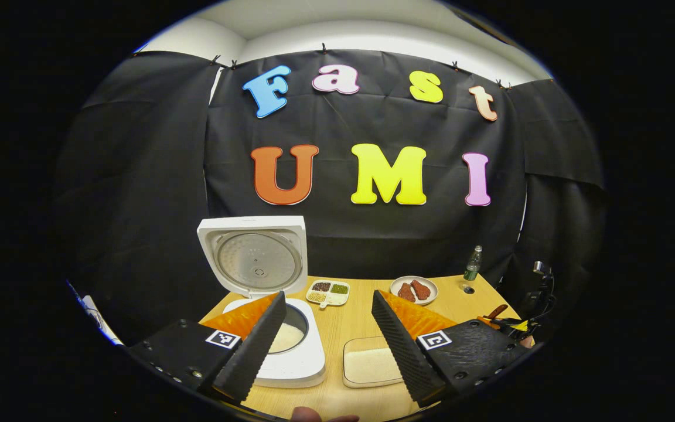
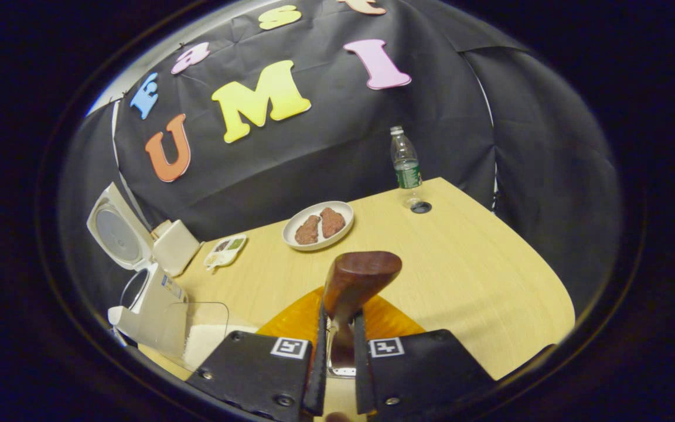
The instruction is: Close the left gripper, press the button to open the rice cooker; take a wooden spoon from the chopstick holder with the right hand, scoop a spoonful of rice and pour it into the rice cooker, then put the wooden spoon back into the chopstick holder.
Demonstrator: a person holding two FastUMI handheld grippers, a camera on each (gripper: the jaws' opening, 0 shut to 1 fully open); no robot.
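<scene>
On the table (image 1: 337,328) ahead of my left gripper (image 1: 327,334), the cooker (image 1: 282,351) stands with its lid (image 1: 254,255) up and rice showing in the pot, so I judge the button step done. That claw's fingers stand wide apart, holding nothing. A tray of rice (image 1: 371,364) lies just beside the cooker. My right gripper (image 2: 337,357) is clamped on the wooden spoon (image 2: 356,281), its end sticking up past the fingertips. I can't make out the holder, nor whether the spoon carries rice. My guess: I'm either carrying it to scoop or taking it back. Next I must keep the spoon gripped firm and steer it level toward the tray or holder.
</scene>
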